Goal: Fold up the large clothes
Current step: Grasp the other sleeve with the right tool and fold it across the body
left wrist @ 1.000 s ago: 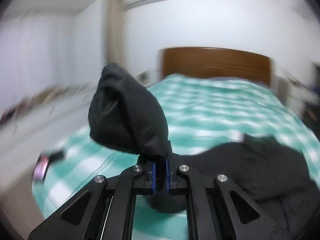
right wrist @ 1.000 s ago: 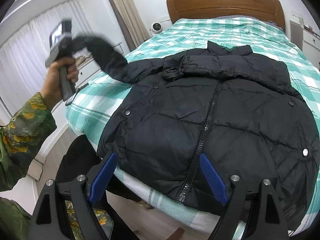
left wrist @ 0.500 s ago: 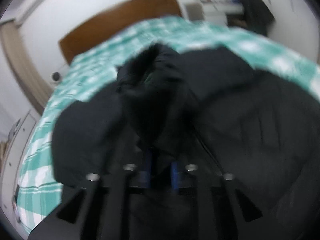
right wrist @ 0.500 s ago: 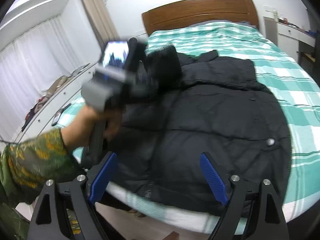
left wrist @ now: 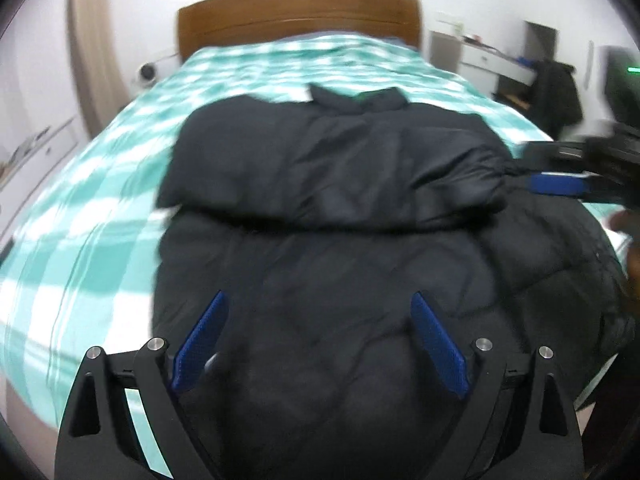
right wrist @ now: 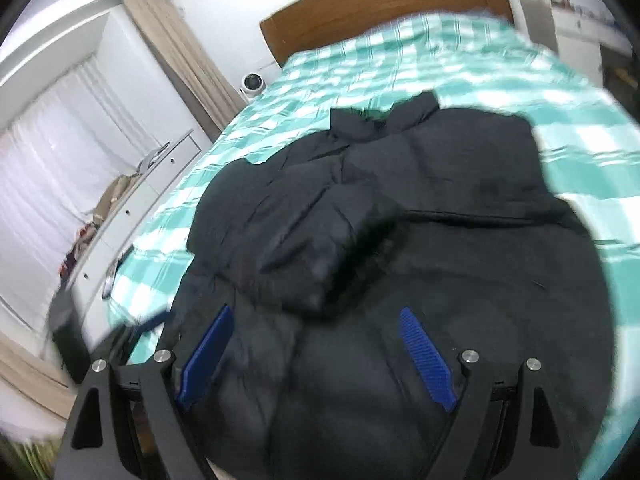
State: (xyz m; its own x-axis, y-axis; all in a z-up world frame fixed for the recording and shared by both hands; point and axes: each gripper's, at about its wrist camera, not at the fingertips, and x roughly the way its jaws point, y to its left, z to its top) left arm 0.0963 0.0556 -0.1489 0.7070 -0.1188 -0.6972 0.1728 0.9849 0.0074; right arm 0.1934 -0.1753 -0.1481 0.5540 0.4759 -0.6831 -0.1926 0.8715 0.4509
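A black puffer jacket [left wrist: 360,280] lies face up on the green-checked bed [left wrist: 100,208], collar toward the headboard. One sleeve [left wrist: 320,168] is laid across its chest, and its cuff end [right wrist: 320,276] rests near the middle. My left gripper [left wrist: 318,320] hovers over the jacket's lower front. Its jaws are opening wide and hold nothing. My right gripper [right wrist: 316,344] also hangs over the lower front, open and empty. The left wrist view shows the right gripper [left wrist: 548,166] at the right edge beside the sleeve's cuff, with a hand [left wrist: 628,240] behind it.
A wooden headboard [left wrist: 296,12] closes the far end. A small white camera [right wrist: 252,82] sits beside the bed's left side. A white dresser [right wrist: 132,208] with clutter runs along the left. A desk [left wrist: 492,60] and a hanging dark garment [left wrist: 556,92] stand to the right.
My left gripper swung the held sleeve over the jacket, came down, opened and let it go. The sleeve now lies across the chest. My right gripper shifted sideways, still open.
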